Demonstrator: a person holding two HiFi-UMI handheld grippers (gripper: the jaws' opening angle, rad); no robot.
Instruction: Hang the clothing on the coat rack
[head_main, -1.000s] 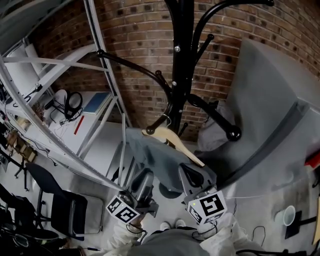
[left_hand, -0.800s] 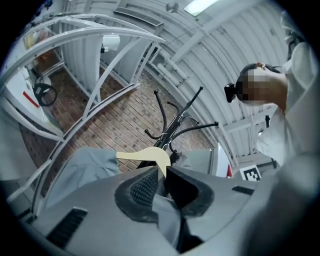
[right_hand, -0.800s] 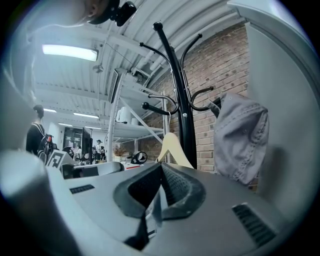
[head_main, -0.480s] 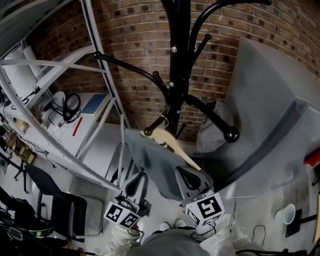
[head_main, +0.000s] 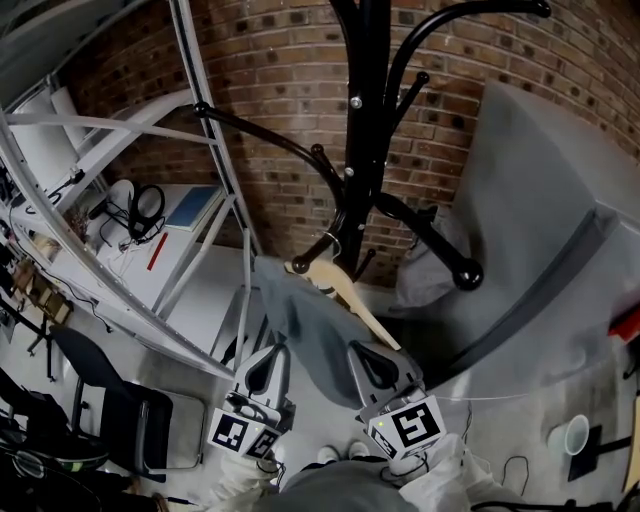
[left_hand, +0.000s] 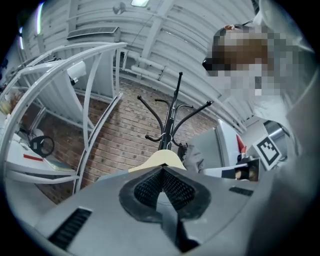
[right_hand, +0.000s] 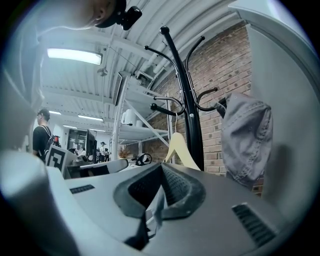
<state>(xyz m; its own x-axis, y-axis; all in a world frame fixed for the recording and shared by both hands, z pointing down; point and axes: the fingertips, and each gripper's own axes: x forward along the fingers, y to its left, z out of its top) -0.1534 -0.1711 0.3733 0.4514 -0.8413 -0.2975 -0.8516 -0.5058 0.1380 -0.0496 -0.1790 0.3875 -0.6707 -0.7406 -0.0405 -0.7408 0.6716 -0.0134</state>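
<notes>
Grippers sat lowest in the head view, side by side at bottom middle. The left gripper (left_hand: 163, 169) had its jaws closed, with the pads meeting at their tips. It lay just left of the garment's (head_main: 305, 325) lower edge, and no view showed whether it pinched any cloth. The right gripper (right_hand: 161, 166) was closed the same way, at the garment's lower right edge, and a hold on cloth could not be made out there either.

A chair (head_main: 120, 400) stood at lower left and a cup (head_main: 572, 432) at lower right.

Above the grippers, at frame centre, the grey garment hung draped over a wooden hanger (head_main: 350, 292). The hanger's right end stuck out bare and tilted down to the right. Its hook sat over a low arm of the black rack (head_main: 366, 130), whose pole rose to the top middle.

A second garment (head_main: 435, 265), also grey, hung from another arm just right of the pole, and a large grey panel (head_main: 540, 200) filled the right side.

A white frame (head_main: 205, 110) crossed the upper left, over a table (head_main: 200, 285) that held headphones (head_main: 148, 205). A brick wall (head_main: 270, 90) lay farthest back.
</notes>
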